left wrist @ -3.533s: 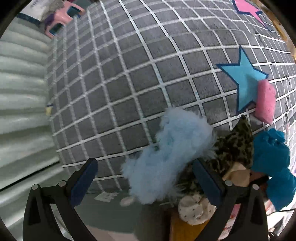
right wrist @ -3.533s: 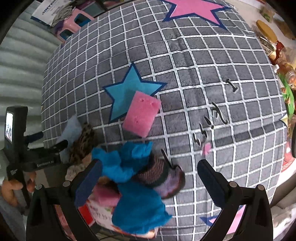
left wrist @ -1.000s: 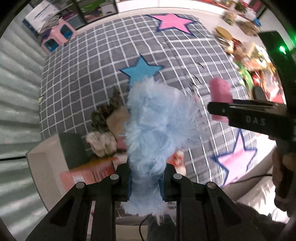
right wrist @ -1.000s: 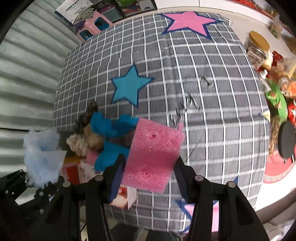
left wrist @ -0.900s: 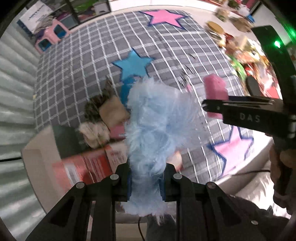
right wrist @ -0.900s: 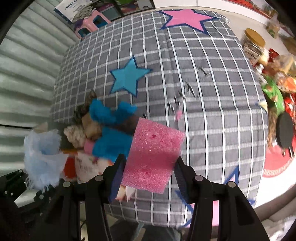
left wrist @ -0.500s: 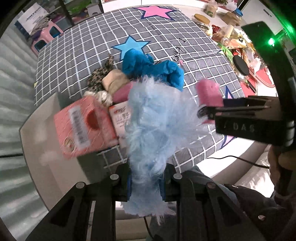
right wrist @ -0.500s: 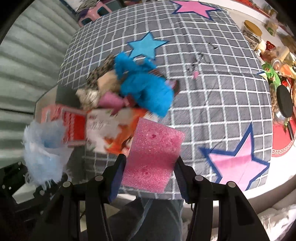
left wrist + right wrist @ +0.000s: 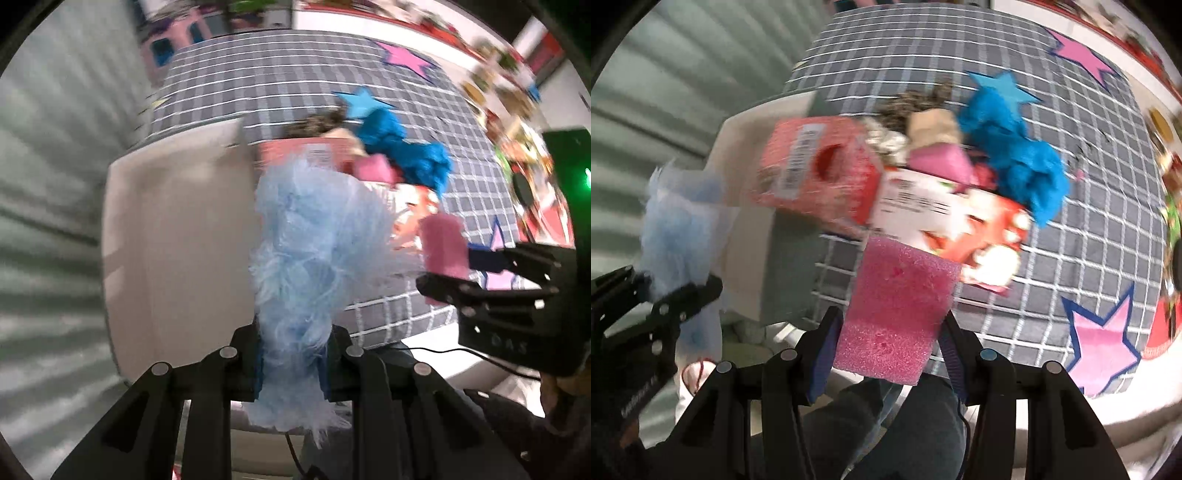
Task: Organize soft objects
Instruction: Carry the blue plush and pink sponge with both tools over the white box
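Left tongs (image 9: 291,363): clenched on the light blue fluffy piece (image 9: 317,251), pointing down; pads pressed into the base of the fluff, which fans out above them toward 12 o'clock.
Light blue fluffy piece: held in the air, over the edge of a pale open box (image 9: 177,236) that fills the 9 o'clock side of the left wrist view; also seen at 9 o'clock in the right wrist view (image 9: 679,218).
Right tongs (image 9: 886,343): grasping the pink sponge (image 9: 897,310) by its two side edges, pointing steeply down.
Pink sponge: lifted clear of the surface, tilted slightly; in the left wrist view visible at 3 o'clock (image 9: 443,247), end-on between the other tongs' fingers.
Heap of soft things: lying on the grey checked cover (image 9: 1108,206) toward 12 to 1 o'clock; bright blue fuzzy cloth (image 9: 1012,147) on top at the right, a leopard-print piece (image 9: 912,99) and a beige piece (image 9: 934,125) behind, a pink piece (image 9: 938,158) in the middle.
Red printed boxes (image 9: 820,170): just beside the heap at its 8 o'clock side, blurred, print unreadable.
Cover pattern: pink star (image 9: 1104,332) at 4 o'clock, blue star (image 9: 1004,86) partly under the blue cloth.
Person: dark trouser legs (image 9: 908,424) below the right tongs at 6 o'clock.
Sharpness: both views smeared.
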`<state>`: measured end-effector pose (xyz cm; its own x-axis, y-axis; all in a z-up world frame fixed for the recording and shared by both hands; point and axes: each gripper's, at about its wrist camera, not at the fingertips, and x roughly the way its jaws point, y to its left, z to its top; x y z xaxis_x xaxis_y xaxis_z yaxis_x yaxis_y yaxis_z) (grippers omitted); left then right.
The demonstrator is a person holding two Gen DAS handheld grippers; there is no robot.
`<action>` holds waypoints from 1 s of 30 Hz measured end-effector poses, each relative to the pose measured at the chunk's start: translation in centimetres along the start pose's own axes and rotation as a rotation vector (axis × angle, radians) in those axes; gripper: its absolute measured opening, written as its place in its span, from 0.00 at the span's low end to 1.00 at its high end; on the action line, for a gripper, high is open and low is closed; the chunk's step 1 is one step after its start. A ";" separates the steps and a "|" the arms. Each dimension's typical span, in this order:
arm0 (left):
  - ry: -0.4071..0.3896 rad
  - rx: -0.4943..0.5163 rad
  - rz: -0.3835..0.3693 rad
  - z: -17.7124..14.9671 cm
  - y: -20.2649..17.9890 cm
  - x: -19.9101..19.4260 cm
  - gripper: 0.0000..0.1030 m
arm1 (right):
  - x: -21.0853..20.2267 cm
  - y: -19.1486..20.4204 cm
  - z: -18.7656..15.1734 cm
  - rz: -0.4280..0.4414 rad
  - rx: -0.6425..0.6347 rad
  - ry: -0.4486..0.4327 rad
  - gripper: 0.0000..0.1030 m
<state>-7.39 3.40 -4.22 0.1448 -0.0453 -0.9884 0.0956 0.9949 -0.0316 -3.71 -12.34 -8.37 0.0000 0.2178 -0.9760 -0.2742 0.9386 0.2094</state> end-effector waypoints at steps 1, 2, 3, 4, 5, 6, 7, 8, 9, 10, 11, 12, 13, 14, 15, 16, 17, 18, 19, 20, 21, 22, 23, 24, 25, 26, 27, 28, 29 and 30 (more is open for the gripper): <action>-0.002 -0.020 0.004 -0.3 0.8 0.0 0.24 | 0.0 0.8 0.2 0.002 -0.020 0.000 0.52; -0.006 -0.049 0.013 -0.6 1.7 -0.1 0.24 | 0.1 1.6 0.5 0.001 -0.040 0.000 0.52; -0.008 -0.074 0.019 -0.8 2.5 -0.1 0.24 | 0.1 2.4 0.7 -0.001 -0.063 0.000 0.52; -0.010 -0.109 0.024 -1.0 3.5 -0.2 0.24 | 0.2 3.2 0.8 -0.001 -0.081 0.000 0.52; -0.012 -0.135 0.027 -1.3 4.3 -0.2 0.24 | 0.2 3.9 1.0 -0.001 -0.099 0.001 0.52; -0.014 -0.165 0.032 -1.6 5.2 -0.2 0.24 | 0.4 4.9 1.3 -0.001 -0.125 0.003 0.52; -0.016 -0.194 0.041 -1.9 6.1 -0.2 0.24 | 0.5 5.6 1.5 -0.001 -0.143 0.004 0.52; -0.017 -0.221 0.052 -2.2 7.0 -0.1 0.24 | 0.6 6.2 1.6 -0.001 -0.158 0.005 0.52; -0.018 -0.245 0.064 -2.5 7.9 -0.1 0.24 | 0.7 6.9 1.8 0.001 -0.176 0.008 0.52; -0.017 -0.263 0.071 -2.8 8.4 0.0 0.24 | 0.9 7.8 2.1 0.004 -0.195 0.010 0.52; -0.012 -0.291 0.077 -3.1 9.2 0.2 0.24 | 1.1 8.6 2.3 0.008 -0.212 0.013 0.52; -0.006 -0.313 0.078 -3.4 9.8 0.3 0.24 | 1.1 9.0 2.4 0.012 -0.222 0.014 0.52; 0.000 -0.338 0.083 -3.7 10.5 0.5 0.24 | 1.2 9.7 2.7 0.016 -0.236 0.017 0.52; 0.005 -0.359 0.092 -4.0 11.1 0.7 0.24 | 1.4 10.5 3.0 0.018 -0.250 0.020 0.52; 0.010 -0.375 0.103 -4.2 11.6 1.0 0.24 | 1.6 11.0 3.2 0.021 -0.260 0.022 0.52; 0.013 -0.382 0.111 -4.4 11.9 1.1 0.24 | 1.7 11.4 3.4 0.023 -0.267 0.025 0.52; 0.015 -0.388 0.121 -4.6 12.2 1.3 0.24 | 1.9 12.0 3.7 0.024 -0.278 0.029 0.52; 0.020 -0.396 0.132 -4.9 12.5 1.6 0.24 | 2.0 12.5 3.8 0.023 -0.289 0.030 0.52; 0.024 -0.403 0.135 -5.1 12.7 1.7 0.24 | 2.2 13.0 4.0 0.020 -0.300 0.032 0.52; 0.028 -0.411 0.135 -5.1 12.8 1.9 0.24 | 2.3 13.5 4.2 0.018 -0.314 0.034 0.52; 0.032 -0.419 0.136 -5.2 13.0 2.1 0.24 | 2.4 13.8 4.2 0.018 -0.324 0.037 0.52; 0.034 -0.427 0.136 -5.5 13.2 2.3 0.24 | 2.6 14.2 4.3 0.016 -0.333 0.039 0.52; 0.038 -0.434 0.135 -5.6 13.2 2.4 0.24 | 2.8 14.6 4.5 0.015 -0.344 0.043 0.52; 0.041 -0.442 0.135 -5.7 13.3 2.6 0.24 | 2.8 14.6 4.5 0.018 -0.349 0.046 0.52; 0.044 -0.448 0.133 -5.6 13.2 2.8 0.24 | 3.0 14.9 4.6 0.019 -0.356 0.052 0.52; 0.046 -0.451 0.133 -5.7 13.2 2.9 0.24 | 3.2 15.2 4.7 0.019 -0.362 0.056 0.52; 0.046 -0.454 0.136 -5.7 13.3 3.0 0.24 | 3.5 15.4 4.9 0.018 -0.369 0.061 0.52; 0.048 -0.455 0.140 -5.6 13.3 3.1 0.24 | 3.5 15.6 4.9 0.017 -0.373 0.064 0.52; 0.049 -0.456 0.143 -5.5 13.3 3.3 0.24 | 3.7 15.8 4.9 0.016 -0.380 0.068 0.52; 0.049 -0.457 0.147 -5.5 13.2 3.4 0.24 | 3.7 16.0 4.8 0.016 -0.384 0.069 0.52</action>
<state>-11.09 16.89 -8.80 0.0764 0.0921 -0.9928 -0.3670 0.9284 0.0579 -3.49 4.77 -8.37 -0.0681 0.2012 -0.9772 -0.6137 0.7638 0.2000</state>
